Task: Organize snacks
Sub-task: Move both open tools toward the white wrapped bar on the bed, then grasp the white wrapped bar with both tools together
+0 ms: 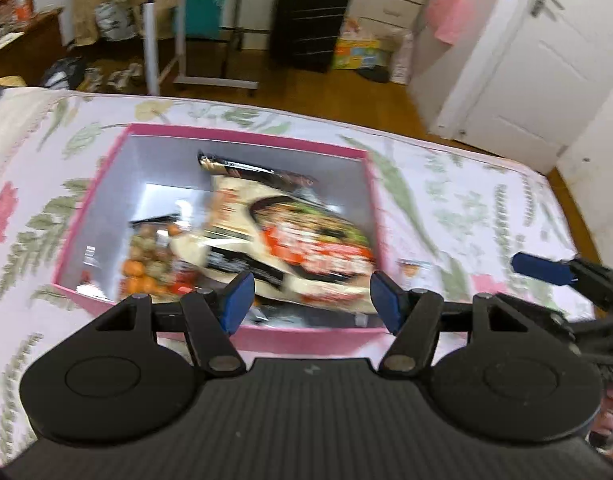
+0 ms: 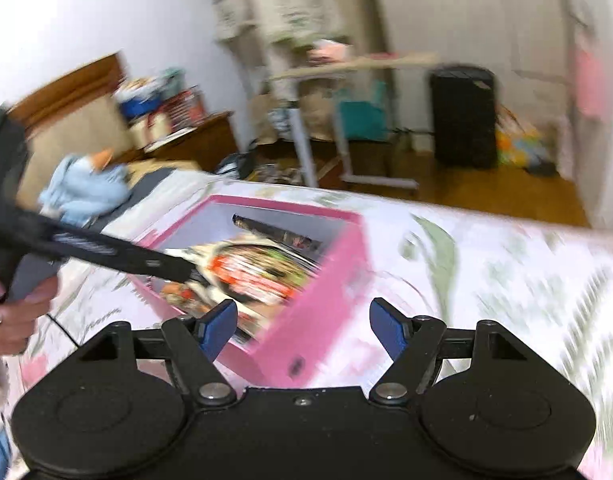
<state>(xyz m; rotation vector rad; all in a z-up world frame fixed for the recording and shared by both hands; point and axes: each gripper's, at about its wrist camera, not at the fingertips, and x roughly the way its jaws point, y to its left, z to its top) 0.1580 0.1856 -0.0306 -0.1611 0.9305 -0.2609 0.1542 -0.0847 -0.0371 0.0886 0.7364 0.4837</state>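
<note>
A pink box (image 1: 106,184) with a grey inside sits on a floral bed sheet. It holds a large cream and red snack bag (image 1: 302,240), a dark packet (image 1: 258,172) behind it and a clear bag of orange and brown snacks (image 1: 150,260). My left gripper (image 1: 312,300) is open and empty, just above the box's near edge. My right gripper (image 2: 302,328) is open and empty over the box's near right corner (image 2: 326,320); the snack bag (image 2: 250,276) shows inside. The left gripper (image 2: 106,252) reaches in from the left there. A blue fingertip of the right gripper (image 1: 542,268) shows in the left wrist view.
The floral sheet (image 1: 466,208) covers the bed around the box. A small packet (image 1: 416,270) lies on the sheet right of the box. A light blue cloth (image 2: 86,188) lies at the bed's far left. Beyond are a rolling table (image 1: 210,40), a black suitcase (image 1: 310,24) and a white door (image 1: 546,60).
</note>
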